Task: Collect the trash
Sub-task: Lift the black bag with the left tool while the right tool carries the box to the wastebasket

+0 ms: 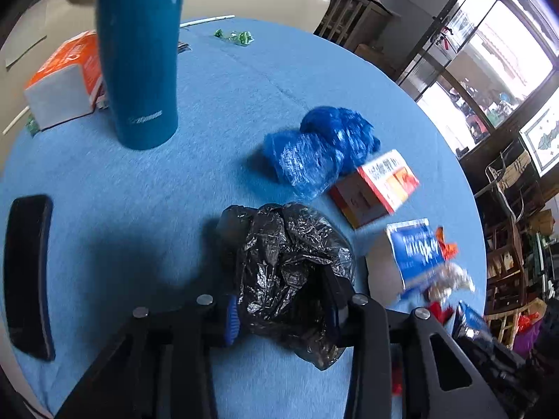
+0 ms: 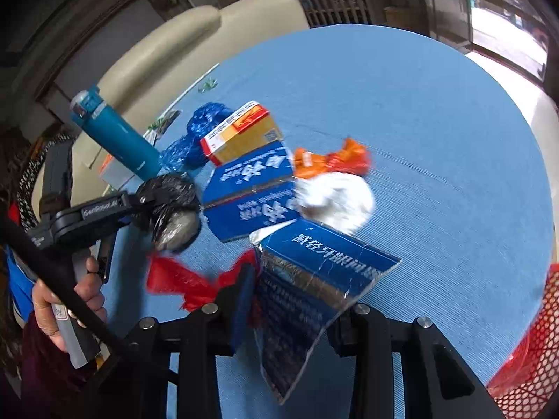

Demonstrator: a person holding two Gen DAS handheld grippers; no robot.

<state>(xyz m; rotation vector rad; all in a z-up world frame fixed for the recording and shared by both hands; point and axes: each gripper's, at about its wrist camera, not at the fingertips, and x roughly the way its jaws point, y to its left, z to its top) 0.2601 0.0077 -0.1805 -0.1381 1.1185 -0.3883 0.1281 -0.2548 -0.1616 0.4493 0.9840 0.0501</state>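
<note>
The left tongs (image 1: 283,309) are gripping a crumpled black plastic bag (image 1: 286,255), their jaws pinched in on its folds, while the bag is resting on the blue surface (image 1: 139,181). The right tongs (image 2: 290,300) are closing on a torn blue carton (image 2: 314,279); their left finger is lying against the cardboard, but whether the right one is pressing it I cannot tell.

The rest of the trash is sitting in a loose pile between the two tools: a second blue box (image 2: 251,188), a yellow and red box (image 2: 241,132), a white wad (image 2: 335,199), orange wrapper scraps (image 2: 332,157), a red scrap (image 2: 181,279) and a blue plastic wrap (image 1: 318,150).

The thin bag is likely slipping or tearing if pulled by so few folds. The flattened carton is bending easily, so it could be twisting out of the grip and knocking the pile. A tall teal bottle (image 1: 139,56) and a dark phone (image 1: 28,276) are standing close by, so a wide swing could be tipping the bottle or sweeping the phone off the edge.
</note>
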